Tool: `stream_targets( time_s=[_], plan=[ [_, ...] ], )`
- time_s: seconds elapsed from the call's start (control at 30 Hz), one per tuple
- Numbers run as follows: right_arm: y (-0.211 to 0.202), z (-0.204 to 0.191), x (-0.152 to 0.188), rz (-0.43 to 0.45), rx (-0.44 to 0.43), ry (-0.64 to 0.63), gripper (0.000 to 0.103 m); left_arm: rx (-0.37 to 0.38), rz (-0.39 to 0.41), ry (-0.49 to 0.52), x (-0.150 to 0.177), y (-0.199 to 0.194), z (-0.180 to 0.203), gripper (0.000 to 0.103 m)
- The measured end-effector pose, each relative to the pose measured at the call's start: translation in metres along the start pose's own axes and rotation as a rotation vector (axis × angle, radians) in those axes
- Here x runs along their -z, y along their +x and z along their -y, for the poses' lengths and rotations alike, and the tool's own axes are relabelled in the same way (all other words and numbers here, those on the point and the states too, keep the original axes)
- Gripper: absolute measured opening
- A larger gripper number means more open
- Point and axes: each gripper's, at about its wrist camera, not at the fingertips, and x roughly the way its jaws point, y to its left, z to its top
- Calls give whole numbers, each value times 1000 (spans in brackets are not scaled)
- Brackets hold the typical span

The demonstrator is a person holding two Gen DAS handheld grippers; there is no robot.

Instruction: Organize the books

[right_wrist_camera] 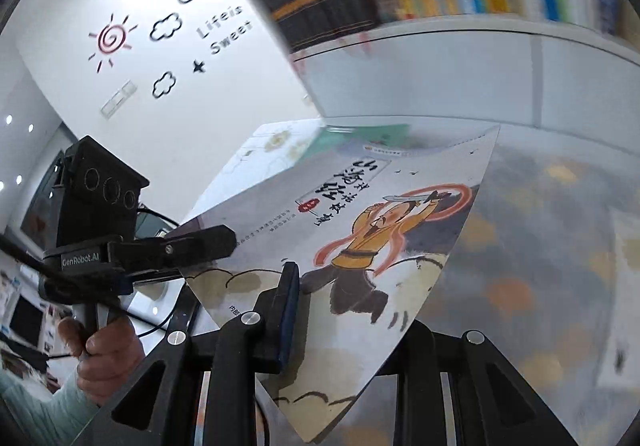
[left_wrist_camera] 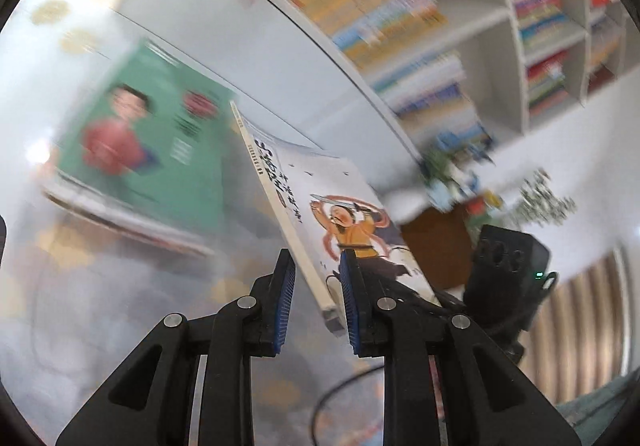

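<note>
The left tool (left_wrist_camera: 318, 302) is clamping the lower corner of the illustrated book (left_wrist_camera: 320, 213), a white-covered volume showing a figure in a yellow tunic swinging a blade. Its two blue pads (left_wrist_camera: 285, 306) are pressing on opposite faces of the book, one on the cover and one behind. The book is tilting steeply and is hanging clear of the counter (left_wrist_camera: 80, 306), with its spine edge running up and away from the left tool.

In the right wrist view, the same illustrated book (right_wrist_camera: 360, 238) is filling the centre of the frame, and the left tool (right_wrist_camera: 200, 242) is gripping its left edge. A hand (right_wrist_camera: 108, 350) in a pale sleeve is holding the handle below that tool. The right tool (right_wrist_camera: 348, 322) is sitting at the book's lower edge: its left finger (right_wrist_camera: 288, 310) is lying in front of the cover, while the other finger is hidden behind the book. Whether the right tool is clenched on the book cannot be told from these views.

A green book (left_wrist_camera: 148, 149), blurred by motion, is lying flat on the counter beyond and to the left of the illustrated book. White bookshelves (left_wrist_camera: 516, 57) filled with coloured spines are standing above and to the right of the illustrated book. A wall (right_wrist_camera: 132, 57) with sun and cloud decals is standing to the left of the illustrated book.
</note>
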Motion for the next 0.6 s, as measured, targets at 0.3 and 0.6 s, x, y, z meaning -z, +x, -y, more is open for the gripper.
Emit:
stream_targets(
  time_s=[0.3, 0.6],
  plan=[
    [106, -6, -53, -108, -45, 55, 27, -135, 36, -86, -51, 7, -69, 20],
    [156, 7, -67, -168, -13, 110, 28, -224, 66, -239, -67, 21, -133, 23]
  ],
)
